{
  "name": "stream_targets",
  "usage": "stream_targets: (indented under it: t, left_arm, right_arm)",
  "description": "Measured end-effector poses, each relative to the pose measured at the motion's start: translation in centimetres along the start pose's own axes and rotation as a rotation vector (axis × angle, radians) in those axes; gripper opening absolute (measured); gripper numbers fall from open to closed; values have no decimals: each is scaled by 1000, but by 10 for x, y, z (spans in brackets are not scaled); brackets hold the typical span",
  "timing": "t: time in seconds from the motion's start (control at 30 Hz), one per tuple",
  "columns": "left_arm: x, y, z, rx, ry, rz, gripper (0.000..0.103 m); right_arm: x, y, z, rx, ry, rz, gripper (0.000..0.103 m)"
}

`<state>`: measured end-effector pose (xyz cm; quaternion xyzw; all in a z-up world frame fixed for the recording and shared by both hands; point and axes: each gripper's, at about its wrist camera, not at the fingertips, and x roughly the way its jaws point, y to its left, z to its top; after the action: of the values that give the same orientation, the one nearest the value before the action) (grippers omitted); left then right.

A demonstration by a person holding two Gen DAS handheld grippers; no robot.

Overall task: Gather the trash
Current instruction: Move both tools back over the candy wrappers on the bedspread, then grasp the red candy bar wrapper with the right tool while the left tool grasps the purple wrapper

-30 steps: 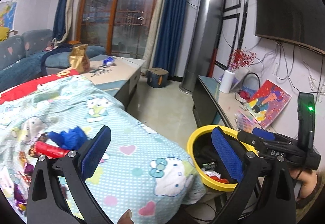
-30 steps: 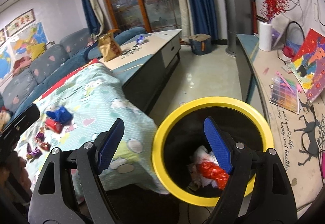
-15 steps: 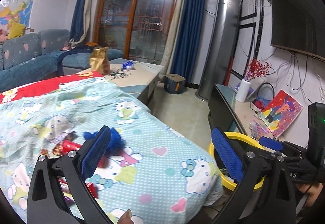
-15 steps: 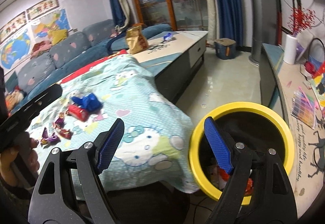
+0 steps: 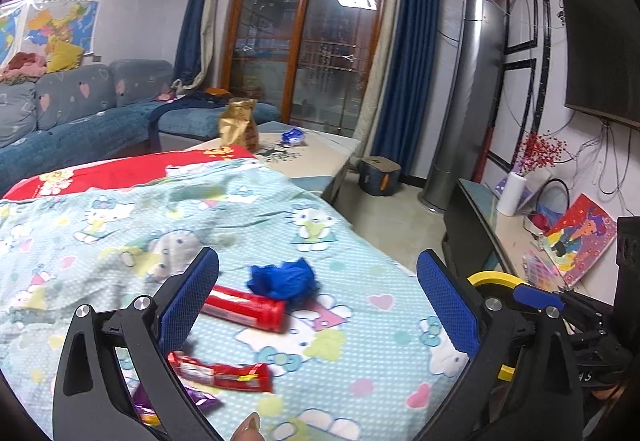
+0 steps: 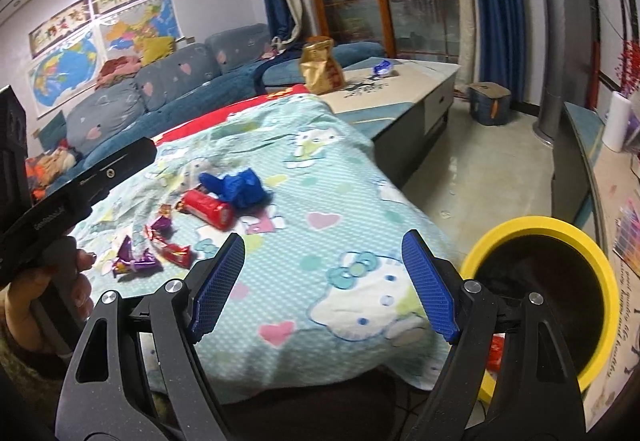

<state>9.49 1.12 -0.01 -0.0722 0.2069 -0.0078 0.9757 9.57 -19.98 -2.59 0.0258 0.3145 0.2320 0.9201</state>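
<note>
Trash lies on a Hello Kitty cloth (image 5: pixel 352 345): a crumpled blue wad (image 5: pixel 282 277), a red tube wrapper (image 5: pixel 244 307), a red candy wrapper (image 5: pixel 220 375) and purple wrappers (image 6: pixel 134 261). The blue wad (image 6: pixel 238 185) and red tube (image 6: pixel 208 207) also show in the right wrist view. My left gripper (image 5: pixel 318 305) is open and empty, just above the wrappers. My right gripper (image 6: pixel 324 281) is open and empty above the cloth's near edge. A yellow-rimmed black bin (image 6: pixel 600 269) stands at the right, with red trash inside.
A low table (image 6: pixel 404 81) behind the cloth carries a gold bag (image 6: pixel 320 65) and a blue wrapper (image 6: pixel 382 67). A blue sofa (image 5: pixel 80 113) is at the left. A TV shelf (image 5: pixel 508 233) with clutter runs along the right wall.
Both grippers have swung left from over the bin towards the trash on the cloth. The bin has slid to the right edge of both views. Both stay open.
</note>
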Motion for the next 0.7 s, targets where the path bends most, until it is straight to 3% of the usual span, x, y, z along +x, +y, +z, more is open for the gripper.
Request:
stream_targets:
  t: [0.37,0.7]
  left_arm:
    - [-15,50,8,9,-15,105,96]
    - [-28,110,-7,-48,43,161,96]
  right_arm:
    - [28,45,3,-79,49,77,73]
    - [62,85,1,-143,121,175,69]
